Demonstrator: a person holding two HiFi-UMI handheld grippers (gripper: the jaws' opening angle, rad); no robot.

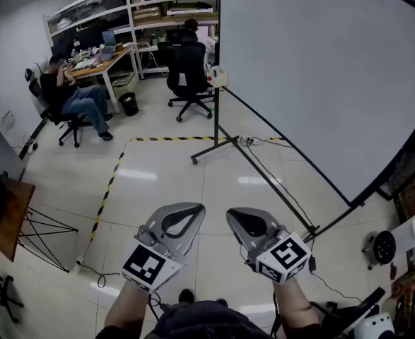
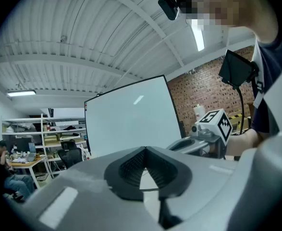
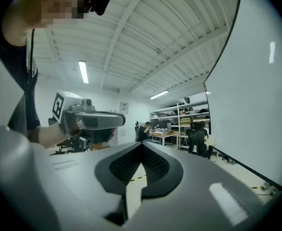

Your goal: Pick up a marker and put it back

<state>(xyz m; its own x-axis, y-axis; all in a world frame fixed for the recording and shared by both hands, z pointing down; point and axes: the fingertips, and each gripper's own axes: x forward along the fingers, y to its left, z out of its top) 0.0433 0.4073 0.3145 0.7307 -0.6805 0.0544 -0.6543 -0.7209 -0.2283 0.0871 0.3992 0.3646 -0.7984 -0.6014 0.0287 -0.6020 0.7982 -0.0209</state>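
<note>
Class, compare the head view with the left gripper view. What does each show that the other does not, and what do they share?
Only the head view shows the yellow-black floor tape and a black bin.

Only the left gripper view shows the ribbed ceiling, a strip light, the brick wall and the head camera.

Both show the whiteboard, the shelves, a seated person, and the left gripper and right gripper, each with jaws together and empty. Neither shows a marker.
</note>
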